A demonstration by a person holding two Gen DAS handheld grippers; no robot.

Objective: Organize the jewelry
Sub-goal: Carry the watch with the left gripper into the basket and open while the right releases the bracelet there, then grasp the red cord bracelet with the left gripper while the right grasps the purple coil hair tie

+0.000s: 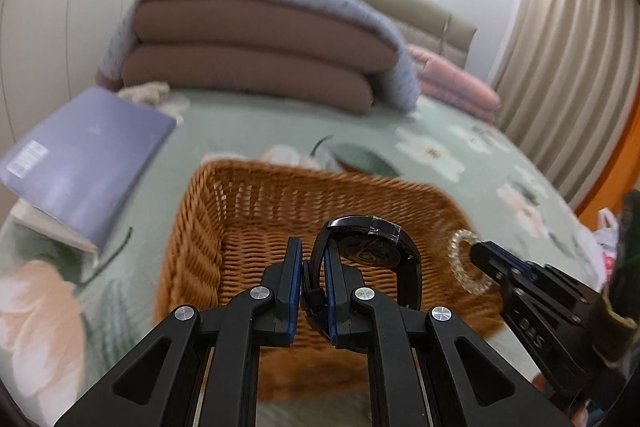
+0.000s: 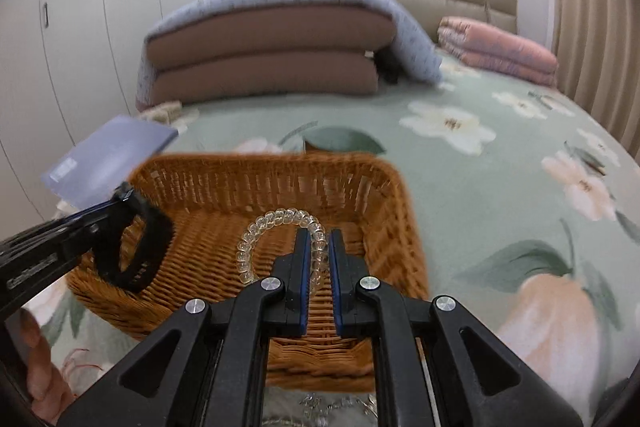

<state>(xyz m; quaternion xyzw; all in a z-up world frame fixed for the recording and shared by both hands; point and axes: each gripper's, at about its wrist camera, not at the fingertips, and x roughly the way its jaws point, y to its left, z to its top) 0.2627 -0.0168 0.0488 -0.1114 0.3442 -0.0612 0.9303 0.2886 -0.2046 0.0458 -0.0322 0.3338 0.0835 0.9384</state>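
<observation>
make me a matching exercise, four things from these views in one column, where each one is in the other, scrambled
1. black watch
2. clear bead bracelet
3. wicker basket
4. purple book

a. clamped in the right gripper
b. lying shut on the bed, beyond the basket's left side
c. clamped in the left gripper
d. standing empty on the floral bedspread

Pairs: 1-c, 2-a, 3-d, 4-b

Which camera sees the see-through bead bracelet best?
The right wrist view: the clear bead bracelet arcs sharp and close between the right gripper, above the brown woven basket. The left wrist view shows it only as a small blurred ring at that gripper's tip.
</observation>
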